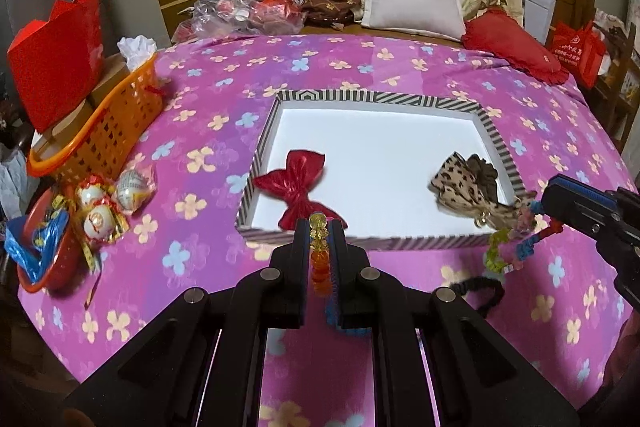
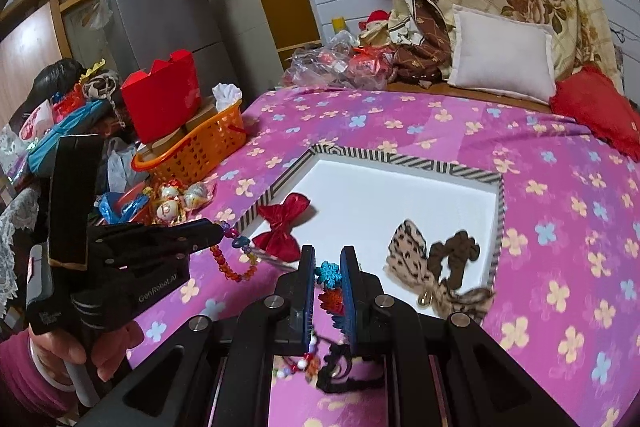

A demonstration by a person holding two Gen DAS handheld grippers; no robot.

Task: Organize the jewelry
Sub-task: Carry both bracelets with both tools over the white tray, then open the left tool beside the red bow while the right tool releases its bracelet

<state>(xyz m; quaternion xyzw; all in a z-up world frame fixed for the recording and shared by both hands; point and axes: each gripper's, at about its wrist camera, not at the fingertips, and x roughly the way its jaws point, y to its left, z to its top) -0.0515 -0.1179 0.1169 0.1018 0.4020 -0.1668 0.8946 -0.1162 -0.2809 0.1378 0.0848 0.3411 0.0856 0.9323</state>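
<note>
My left gripper [image 1: 319,227] is shut on an orange and yellow bead bracelet [image 1: 319,247], held just before the near edge of a striped tray [image 1: 376,98]. In the right wrist view the left gripper [image 2: 218,229] has the bracelet [image 2: 234,273] hanging from its tips. My right gripper [image 2: 327,255] is shut on a colourful snowflake bracelet [image 2: 330,273]; it also shows in the left wrist view [image 1: 538,205] with the bracelet [image 1: 508,247] dangling. A red bow [image 1: 300,187] and a leopard bow [image 1: 466,189] lie in the tray.
A black hair tie [image 1: 484,289] lies on the pink flowered bedcover [image 1: 200,259]. An orange basket [image 1: 108,125] with a red bag [image 1: 56,55] stands at the left, wrapped balls [image 1: 104,205] beside it. Pillows [image 1: 412,1] lie at the back.
</note>
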